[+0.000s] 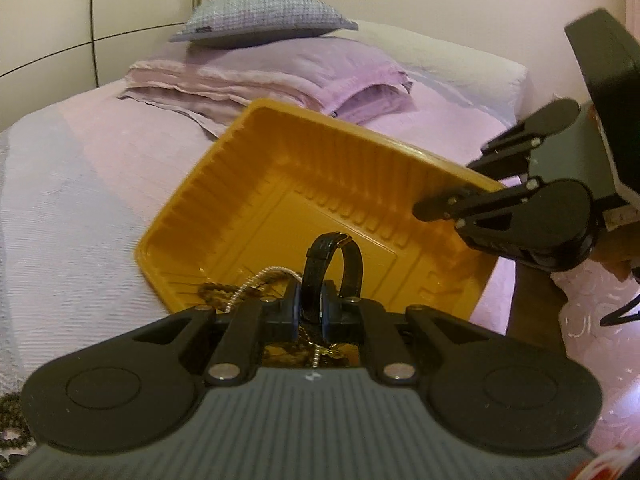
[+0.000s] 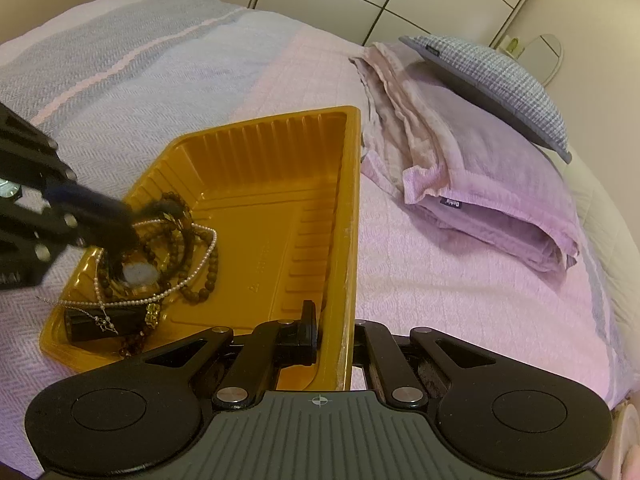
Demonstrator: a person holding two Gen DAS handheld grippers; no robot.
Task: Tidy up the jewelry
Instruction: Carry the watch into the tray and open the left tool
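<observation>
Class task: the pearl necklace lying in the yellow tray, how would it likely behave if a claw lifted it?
The pearl necklace would probably hang limp, since it drapes in loose curves. It may drag the brown beads, which it crosses. It looks light.

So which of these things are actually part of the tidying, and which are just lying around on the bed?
Part of the job:
- yellow tray, gripped by the right tongs
- black watch, gripped by the left tongs
- pearl necklace
- brown bead strands

Just lying about:
- folded lilac bedding
- checked pillow
</observation>
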